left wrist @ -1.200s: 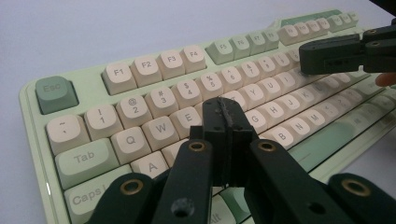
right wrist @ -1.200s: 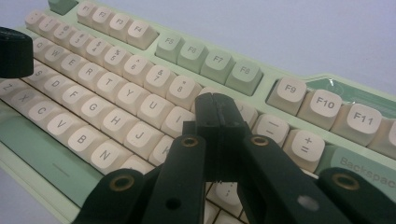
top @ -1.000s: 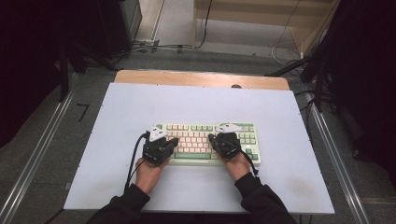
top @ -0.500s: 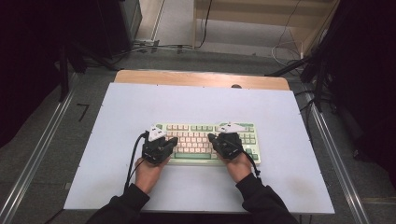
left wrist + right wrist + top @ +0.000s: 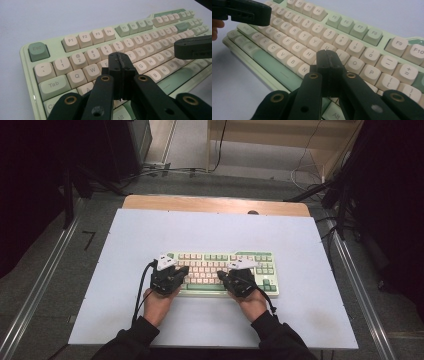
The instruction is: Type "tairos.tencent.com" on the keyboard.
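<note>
My left gripper (image 5: 120,58), jaws pressed together on nothing, hides the keys at about six o'clock below E, and my right gripper (image 5: 327,56), likewise closed and empty, covers the keys below U. The green and cream keyboard (image 5: 222,265) lies mid-table; its far keys blur. The pale blue table (image 5: 150,227) sits over grey floor, with cables at twelve o'clock

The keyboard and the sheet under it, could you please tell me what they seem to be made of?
The keyboard looks like moulded plastic: a glossy pale-green case that catches light along its edge, and matte cream and green keycaps with printed legends. The sheet looks like a smooth, matte pale-blue board or laminate, though its material is open. It lies on a tabletop that looks like wood.
</note>
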`<state>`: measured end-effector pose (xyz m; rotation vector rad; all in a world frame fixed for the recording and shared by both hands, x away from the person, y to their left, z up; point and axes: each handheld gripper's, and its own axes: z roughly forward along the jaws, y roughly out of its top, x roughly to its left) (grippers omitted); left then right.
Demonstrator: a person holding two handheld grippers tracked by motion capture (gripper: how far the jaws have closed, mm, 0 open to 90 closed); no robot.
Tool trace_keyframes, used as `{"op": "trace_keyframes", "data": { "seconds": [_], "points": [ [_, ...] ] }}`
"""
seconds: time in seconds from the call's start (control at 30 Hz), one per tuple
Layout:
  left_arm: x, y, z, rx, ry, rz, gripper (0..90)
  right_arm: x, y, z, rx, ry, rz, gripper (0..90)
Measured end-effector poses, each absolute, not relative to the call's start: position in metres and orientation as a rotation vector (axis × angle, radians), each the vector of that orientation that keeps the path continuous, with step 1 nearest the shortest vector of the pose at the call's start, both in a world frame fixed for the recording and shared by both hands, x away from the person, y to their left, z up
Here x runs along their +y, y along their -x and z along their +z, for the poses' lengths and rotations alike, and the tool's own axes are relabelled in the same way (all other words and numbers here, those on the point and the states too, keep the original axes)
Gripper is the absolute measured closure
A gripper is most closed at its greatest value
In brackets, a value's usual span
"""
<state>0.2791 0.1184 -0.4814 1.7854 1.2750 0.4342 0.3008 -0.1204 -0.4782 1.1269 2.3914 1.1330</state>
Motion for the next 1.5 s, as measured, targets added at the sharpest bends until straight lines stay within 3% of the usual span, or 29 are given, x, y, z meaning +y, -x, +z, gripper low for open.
{"op": "trace_keyframes", "data": {
  "seconds": [1.5],
  "points": [
    [0.12, -0.279, -0.48, 1.276, -1.782, 0.436, 90.0, -0.119, -0.297, -0.48, 2.383, -1.121, 1.144, 87.1]
  ]
}}
